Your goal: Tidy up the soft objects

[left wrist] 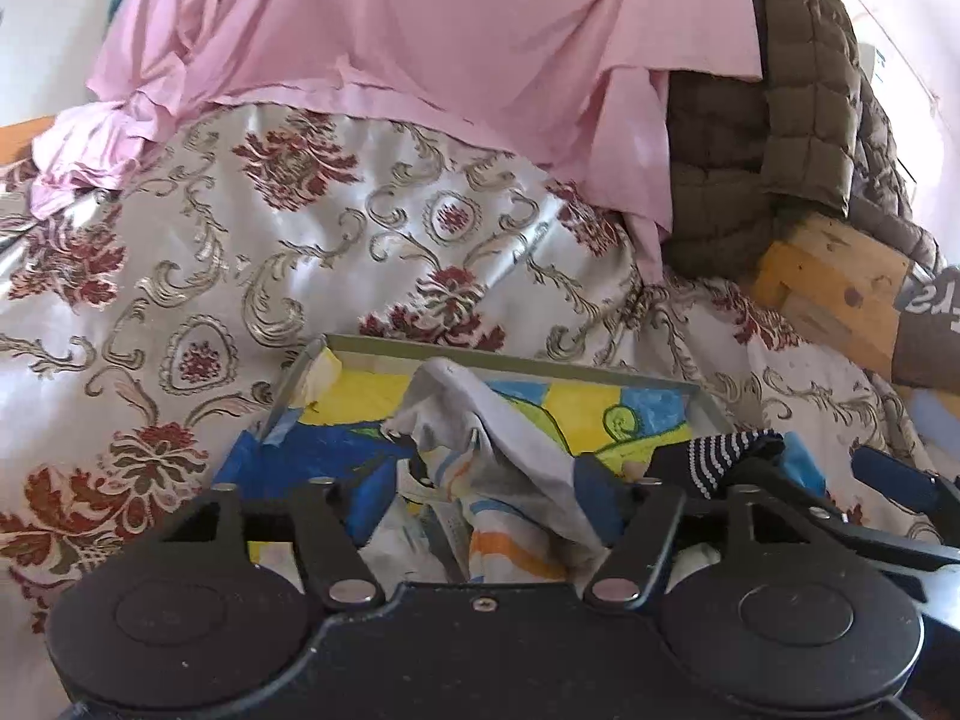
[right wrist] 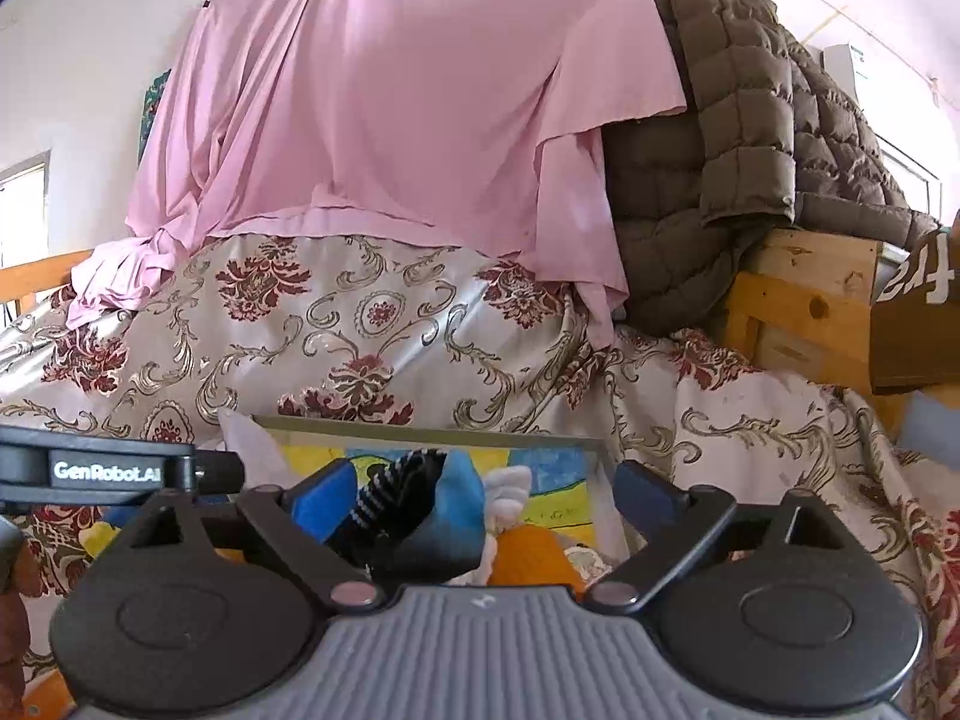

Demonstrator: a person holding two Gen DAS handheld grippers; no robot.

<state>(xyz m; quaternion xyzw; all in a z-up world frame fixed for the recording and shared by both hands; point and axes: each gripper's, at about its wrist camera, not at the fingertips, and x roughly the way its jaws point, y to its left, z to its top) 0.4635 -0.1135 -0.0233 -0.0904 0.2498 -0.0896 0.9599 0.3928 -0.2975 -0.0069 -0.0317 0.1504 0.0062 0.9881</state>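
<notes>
both pairs of fingers stand wide, holding nothing. low in the frame, the left gripper (left wrist: 492, 480) has a white striped cloth (left wrist: 504, 456) loose between its pads; the right gripper (right wrist: 486, 495) has a dark striped sock (right wrist: 399, 501) the same way. both lie in the shallow painted tray (left wrist: 468, 354). this looks like the drop-off step; next, likely back out and fetch another soft piece.

"genrobot.ai" in white letters on a small black plate on the left gripper (right wrist: 102, 471), reaching in just left of the painted tray (right wrist: 420, 435). white letters "fr", turned sideways and cut by the edge, on a brown box (right wrist: 918, 324) far right of that tray. nothing else readable.
</notes>
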